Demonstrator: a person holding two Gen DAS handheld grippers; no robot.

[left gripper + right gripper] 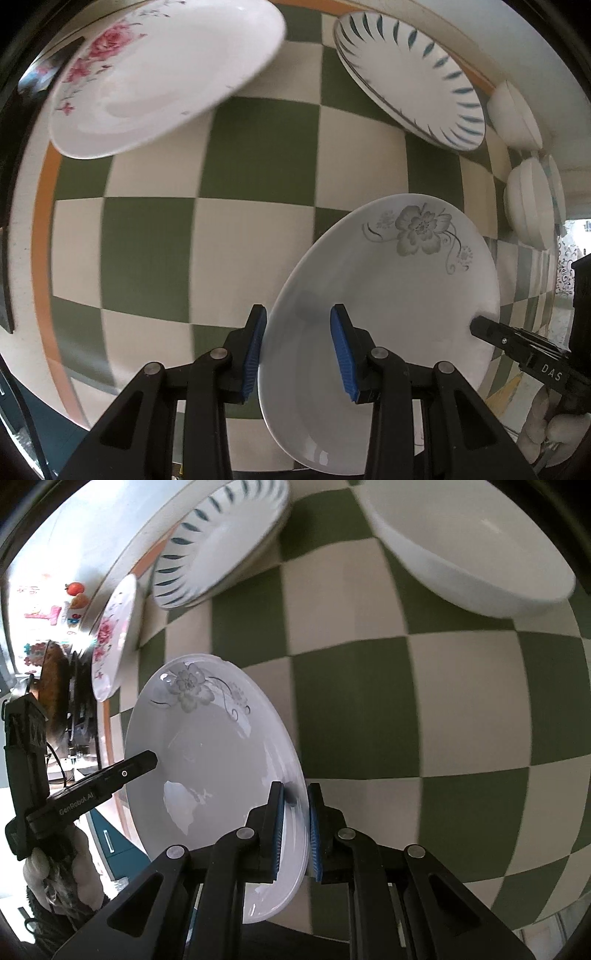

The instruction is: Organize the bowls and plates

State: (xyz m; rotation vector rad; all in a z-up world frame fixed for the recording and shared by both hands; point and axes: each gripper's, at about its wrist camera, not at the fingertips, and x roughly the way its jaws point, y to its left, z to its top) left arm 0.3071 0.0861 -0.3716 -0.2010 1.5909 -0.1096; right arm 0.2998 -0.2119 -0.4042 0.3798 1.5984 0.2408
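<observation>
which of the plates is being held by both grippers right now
The plate with the grey flower, clamped at opposite rims by the left gripper and right gripper. The pink rose plate and the teal-dashed plates lie untouched on the checkered cloth.

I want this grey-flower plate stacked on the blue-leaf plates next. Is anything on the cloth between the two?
Nothing visible. The grey-flower plate is held at its rim by both the left gripper and right gripper; only bare checkered cloth lies between it and the blue-leaf plates. The rose plate and white bowls sit off to the sides.
</observation>
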